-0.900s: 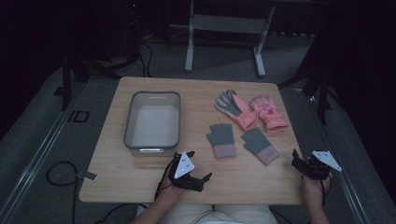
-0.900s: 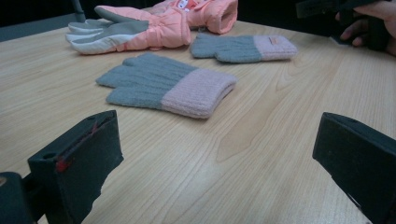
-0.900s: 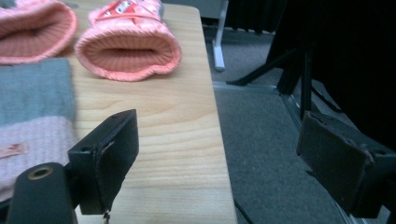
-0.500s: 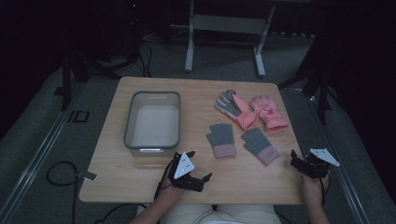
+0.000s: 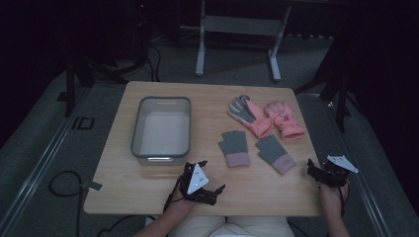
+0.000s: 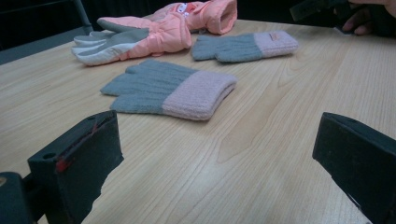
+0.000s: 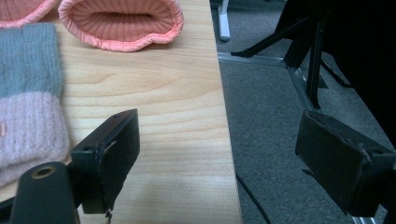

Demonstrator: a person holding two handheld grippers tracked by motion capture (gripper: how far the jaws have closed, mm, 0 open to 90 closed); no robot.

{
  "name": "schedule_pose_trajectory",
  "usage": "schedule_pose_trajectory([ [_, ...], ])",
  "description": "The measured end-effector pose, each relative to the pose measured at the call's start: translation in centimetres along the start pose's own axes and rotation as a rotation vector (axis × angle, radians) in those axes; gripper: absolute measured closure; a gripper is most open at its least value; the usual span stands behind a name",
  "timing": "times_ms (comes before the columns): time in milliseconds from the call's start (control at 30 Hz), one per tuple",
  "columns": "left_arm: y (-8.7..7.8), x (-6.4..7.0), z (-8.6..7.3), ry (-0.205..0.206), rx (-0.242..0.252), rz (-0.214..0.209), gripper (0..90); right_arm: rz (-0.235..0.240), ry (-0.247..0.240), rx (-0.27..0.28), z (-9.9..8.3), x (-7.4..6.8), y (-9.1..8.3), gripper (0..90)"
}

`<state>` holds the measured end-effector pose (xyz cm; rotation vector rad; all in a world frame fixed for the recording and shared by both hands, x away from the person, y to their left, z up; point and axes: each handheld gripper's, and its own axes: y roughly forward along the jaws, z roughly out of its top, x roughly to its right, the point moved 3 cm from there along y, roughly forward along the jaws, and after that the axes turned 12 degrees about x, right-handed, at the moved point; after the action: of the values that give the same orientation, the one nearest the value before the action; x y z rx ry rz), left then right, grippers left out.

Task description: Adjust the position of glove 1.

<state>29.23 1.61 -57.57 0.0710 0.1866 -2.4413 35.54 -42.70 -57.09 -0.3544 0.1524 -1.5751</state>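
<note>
Left gripper point(image 6: 219, 154): wide open, empty; grey knit glove point(image 6: 170, 88) just ahead. Right gripper point(image 7: 219, 154): wide open, empty, straddling table edge point(image 7: 226, 140).

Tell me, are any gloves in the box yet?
Not yet. The grey bin looks empty. All four gloves lie on the table: two grey knit gloves and two pink padded gloves. The left gripper and right gripper are open, holding nothing. All the picking up, probably into the bin, is left.
</note>
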Motion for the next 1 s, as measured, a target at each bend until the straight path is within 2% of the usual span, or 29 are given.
schedule_pose_trajectory([
  [133,0.0,-0.3,0.0,-0.029,-0.001,0.001,0.6,0.011,-0.009,-0.003,0.1,-0.2,-0.1,13.3],
  [300,0.0,-0.4,0.0,-0.05,0.001,0.003,0.6,0.023,0.026,-0.013,0.7,-0.2,-0.5,13.3],
  [500,0.0,-0.6,0.0,-0.059,0.003,0.008,0.6,0.031,0.05,-0.003,2.4,-0.2,-1.3,13.4],
  [600,0.0,-0.5,0.0,-0.054,0.004,0.01,0.6,0.055,0.059,-0.034,3.4,-0.3,-1.4,13.9],
  [800,0.0,-0.5,0.0,-0.054,0.003,0.01,0.6,0.059,0.045,0.021,5.7,-0.4,-1.7,13.5],
  [1000,-0.1,-0.6,0.0,-0.073,0.016,0.014,0.6,0.051,0.034,0.065,7.8,-0.7,-1.8,12.8],
])
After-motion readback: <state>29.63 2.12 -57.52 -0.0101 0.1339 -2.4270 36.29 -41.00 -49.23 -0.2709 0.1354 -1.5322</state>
